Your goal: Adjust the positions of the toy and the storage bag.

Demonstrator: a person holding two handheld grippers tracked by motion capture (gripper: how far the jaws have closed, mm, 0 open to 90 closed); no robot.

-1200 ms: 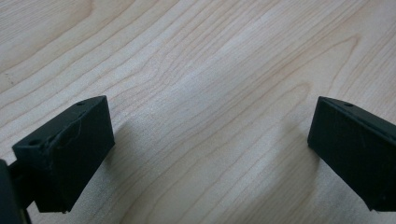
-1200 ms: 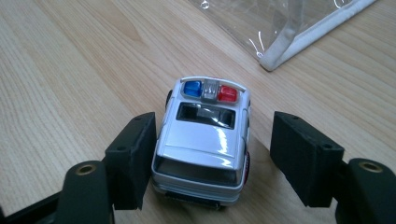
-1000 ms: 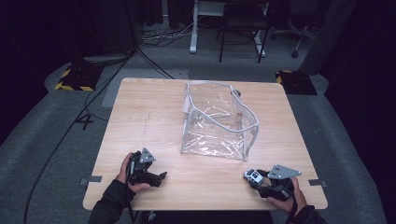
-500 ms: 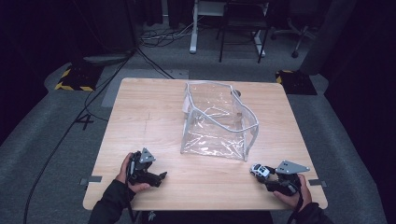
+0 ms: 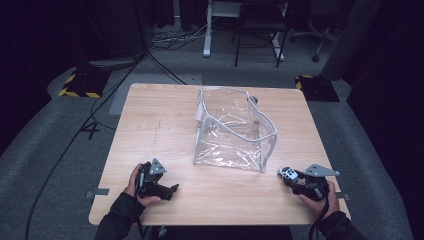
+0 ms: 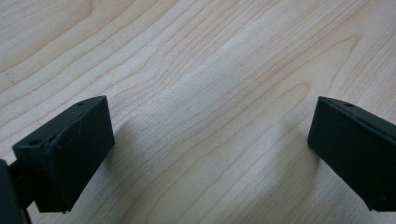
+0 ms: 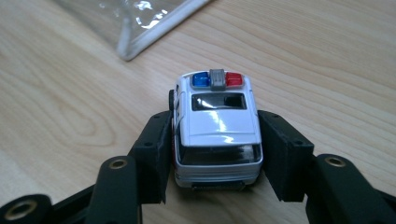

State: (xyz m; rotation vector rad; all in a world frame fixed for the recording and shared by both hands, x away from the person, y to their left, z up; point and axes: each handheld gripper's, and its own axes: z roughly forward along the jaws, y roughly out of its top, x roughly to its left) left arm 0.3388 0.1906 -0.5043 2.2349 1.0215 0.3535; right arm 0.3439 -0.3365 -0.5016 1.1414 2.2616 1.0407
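Note:
A white toy police car (image 7: 217,126) with a blue and red light bar sits between the jaws of my right gripper (image 7: 215,140), which press on both its sides just above the wood. In the high view the car (image 5: 287,173) and the right gripper (image 5: 291,177) are near the table's front right corner. A clear plastic pouch (image 5: 232,131) with a white zip rim stands open at mid table; its near corner (image 7: 140,28) lies just ahead of the car. At the front left, my left gripper (image 5: 171,189) rests open on bare wood (image 6: 210,149), holding nothing.
The wooden table (image 5: 160,115) has bare room to the left of the pouch and along the front edge. Bits of grey tape (image 5: 98,193) mark the front corners. Beyond the table are a dark floor, cables and chair legs (image 5: 257,35).
My right gripper has carried the toy car a little to the right and slightly away from the front edge. The left gripper has stayed still.

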